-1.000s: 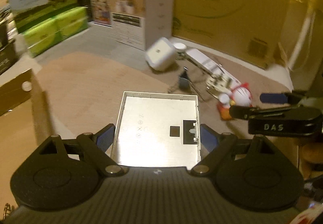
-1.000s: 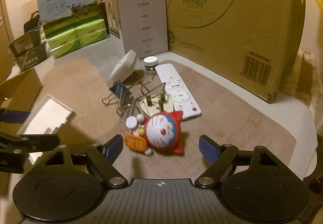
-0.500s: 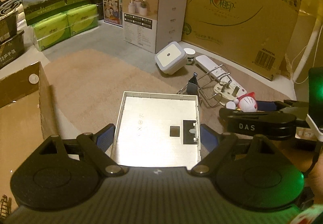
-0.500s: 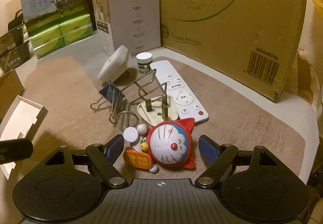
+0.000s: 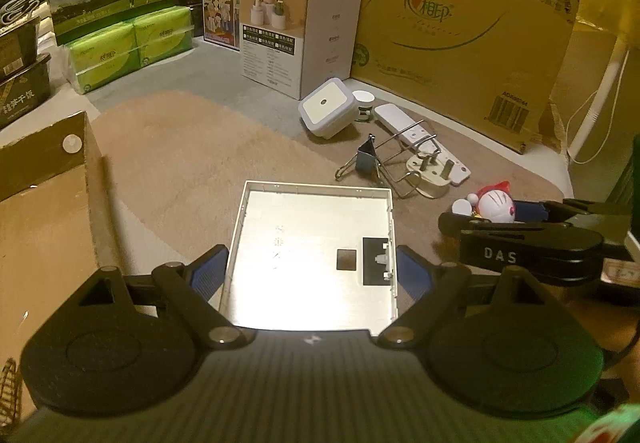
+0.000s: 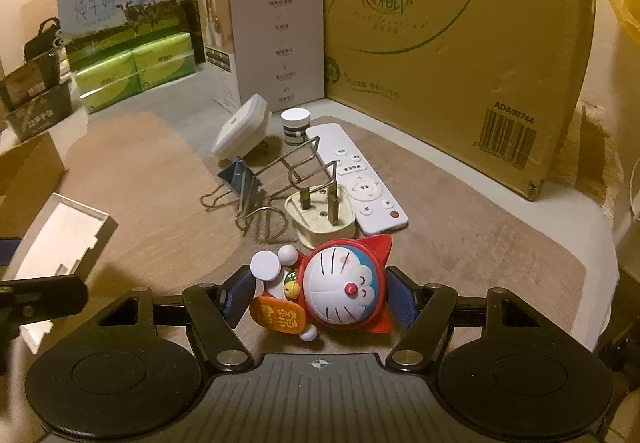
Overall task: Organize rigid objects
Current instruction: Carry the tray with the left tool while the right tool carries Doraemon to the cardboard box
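Note:
My left gripper is shut on a flat white square tray and holds it over the tan mat; the tray also shows in the right wrist view. My right gripper has its jaws around a red and blue cat figurine lying on the mat, both pads close to its sides. From the left wrist view the figurine sits between the right gripper's fingers. Whether the pads grip it I cannot tell.
Past the figurine lie a cream plug, a white remote, wire binder clips, a small jar and a white square night light. Cardboard boxes line the back. An open brown box stands at left.
My right gripper moved forward and its jaws narrowed around the figurine. The left gripper turned slightly while still holding the tray.

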A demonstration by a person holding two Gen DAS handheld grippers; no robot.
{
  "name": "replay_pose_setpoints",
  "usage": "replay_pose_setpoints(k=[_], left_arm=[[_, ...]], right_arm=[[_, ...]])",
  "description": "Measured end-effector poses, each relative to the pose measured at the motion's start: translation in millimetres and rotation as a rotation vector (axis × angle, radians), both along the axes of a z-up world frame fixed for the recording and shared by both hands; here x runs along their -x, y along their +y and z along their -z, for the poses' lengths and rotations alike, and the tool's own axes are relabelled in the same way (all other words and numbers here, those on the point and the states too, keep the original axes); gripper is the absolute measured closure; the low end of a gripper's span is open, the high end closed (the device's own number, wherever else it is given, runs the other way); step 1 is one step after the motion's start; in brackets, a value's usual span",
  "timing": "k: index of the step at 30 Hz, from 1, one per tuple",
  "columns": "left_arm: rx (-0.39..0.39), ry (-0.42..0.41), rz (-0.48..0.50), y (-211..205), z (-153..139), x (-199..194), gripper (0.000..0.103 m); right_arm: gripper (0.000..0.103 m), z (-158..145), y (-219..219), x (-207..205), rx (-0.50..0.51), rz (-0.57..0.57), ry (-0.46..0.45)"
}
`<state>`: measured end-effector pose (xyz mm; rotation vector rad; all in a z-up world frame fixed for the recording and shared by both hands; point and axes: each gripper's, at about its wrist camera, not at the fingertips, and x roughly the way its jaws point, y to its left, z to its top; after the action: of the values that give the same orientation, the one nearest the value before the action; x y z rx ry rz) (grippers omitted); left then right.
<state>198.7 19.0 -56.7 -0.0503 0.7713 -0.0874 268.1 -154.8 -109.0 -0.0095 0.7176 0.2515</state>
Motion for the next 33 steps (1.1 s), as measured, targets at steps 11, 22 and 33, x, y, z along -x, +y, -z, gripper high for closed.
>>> replay_pose_setpoints(k=[11,22,33], left_arm=[[-0.016,-0.040,-0.016,11,-27,57,0.016],[-0.023,-0.061,-0.044,33,-47,116,0.016],[-0.026,-0.088,-0.089,61,-63,155,0.016]], right_arm=[[0.034,-38,-3,69,-0.046,0.000,-0.021],[0.034,-66,10,131,-0.047,-0.033,-0.046],[0.034,-82,38,166,-0.044,-0.089,-0.059]])
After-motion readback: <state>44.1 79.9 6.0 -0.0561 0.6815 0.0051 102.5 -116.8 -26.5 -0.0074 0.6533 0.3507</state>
